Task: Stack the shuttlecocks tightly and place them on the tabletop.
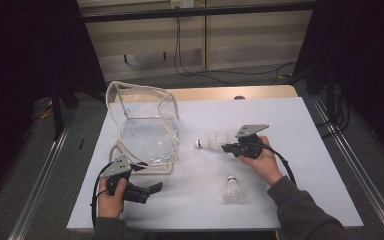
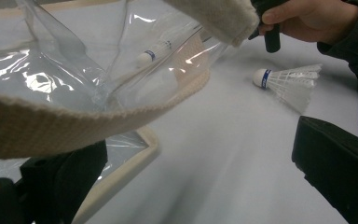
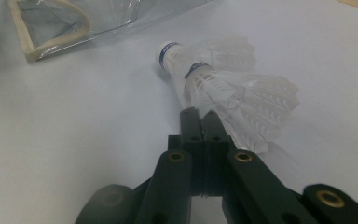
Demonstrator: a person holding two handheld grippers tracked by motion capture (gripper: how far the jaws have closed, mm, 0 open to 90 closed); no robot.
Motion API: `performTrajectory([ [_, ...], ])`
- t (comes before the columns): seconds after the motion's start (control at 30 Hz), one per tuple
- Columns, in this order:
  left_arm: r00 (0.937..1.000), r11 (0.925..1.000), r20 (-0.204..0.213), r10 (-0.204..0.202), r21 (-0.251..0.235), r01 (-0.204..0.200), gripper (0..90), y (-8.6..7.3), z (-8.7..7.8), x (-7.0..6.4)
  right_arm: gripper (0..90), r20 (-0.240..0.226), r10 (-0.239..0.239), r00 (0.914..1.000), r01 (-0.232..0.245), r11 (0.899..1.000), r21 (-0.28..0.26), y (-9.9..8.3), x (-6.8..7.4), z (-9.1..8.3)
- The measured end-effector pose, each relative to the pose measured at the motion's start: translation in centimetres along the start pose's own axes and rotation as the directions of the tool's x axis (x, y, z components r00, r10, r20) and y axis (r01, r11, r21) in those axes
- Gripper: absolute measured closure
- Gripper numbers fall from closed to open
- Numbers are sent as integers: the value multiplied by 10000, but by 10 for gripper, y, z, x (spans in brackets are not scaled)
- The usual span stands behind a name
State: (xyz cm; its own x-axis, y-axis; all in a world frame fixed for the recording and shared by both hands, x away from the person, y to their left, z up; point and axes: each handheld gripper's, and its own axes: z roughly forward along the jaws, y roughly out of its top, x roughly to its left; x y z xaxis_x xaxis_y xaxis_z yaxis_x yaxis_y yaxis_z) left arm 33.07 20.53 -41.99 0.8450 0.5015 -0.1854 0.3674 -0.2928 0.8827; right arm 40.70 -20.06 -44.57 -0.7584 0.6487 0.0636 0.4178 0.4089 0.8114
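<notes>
The clear plastic bag (image 1: 144,122) stands on the white table (image 1: 300,165), its mouth gaping upward and its cloth trim (image 2: 65,123) running along the edges. It is the thing everything else here is arranged around.

Just in front of the bag, at its near lower corner, the left gripper (image 1: 147,191) hovers with its jaws spread wide. From the left gripper view the cloth trim crosses between those jaws, but they are not closed on it, so I would say the bag is not held yet.

To the right of the bag, the right gripper (image 1: 226,148) has its jaws pressed together on the feather skirt of a shuttlecock (image 1: 211,140), whose cork nose points toward the bag. In the right gripper view a second cork sits close by it, so it may be two shuttlecocks nested; I cannot tell whether both are pinched.

Another shuttlecock (image 1: 233,189) lies on the table, farther from the bag and toward the person, untouched.

My reading is that this is the carrying step: one shuttlecock picked up, on its way to the bag. Next, the right hand needs to lift high enough to clear the bag's rim and release over the opening, and the left jaws would do well to close on the trim first, to keep the floppy mouth steady. Then the lying shuttlecock remains.
</notes>
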Motion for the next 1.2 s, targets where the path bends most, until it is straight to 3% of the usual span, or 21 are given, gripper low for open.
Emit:
performTrajectory([
  [0.2, 10000, 10000, -8, 11, -10, -11, 34, 0, 0, 0, 900, 46, -122, 9999, 124, 9990, -431, 3, 1, -3],
  [0.73, 10000, 10000, -15, 14, -81, -15, 34, 0, -1, 0, 900, -356, -453, 9983, 447, 9988, -191, 5, 6, 6],
  [1.03, 10000, 10000, -27, 21, -29, -21, 33, 0, -1, 0, 897, -247, -271, 9993, 266, 9994, -214, 4, 3, 7],
  [1.2, 10000, 10000, -32, 34, -24, -34, 33, 0, -1, 0, 850, -288, -74, 9996, 70, 9999, -146, 2, 1, 7],
])
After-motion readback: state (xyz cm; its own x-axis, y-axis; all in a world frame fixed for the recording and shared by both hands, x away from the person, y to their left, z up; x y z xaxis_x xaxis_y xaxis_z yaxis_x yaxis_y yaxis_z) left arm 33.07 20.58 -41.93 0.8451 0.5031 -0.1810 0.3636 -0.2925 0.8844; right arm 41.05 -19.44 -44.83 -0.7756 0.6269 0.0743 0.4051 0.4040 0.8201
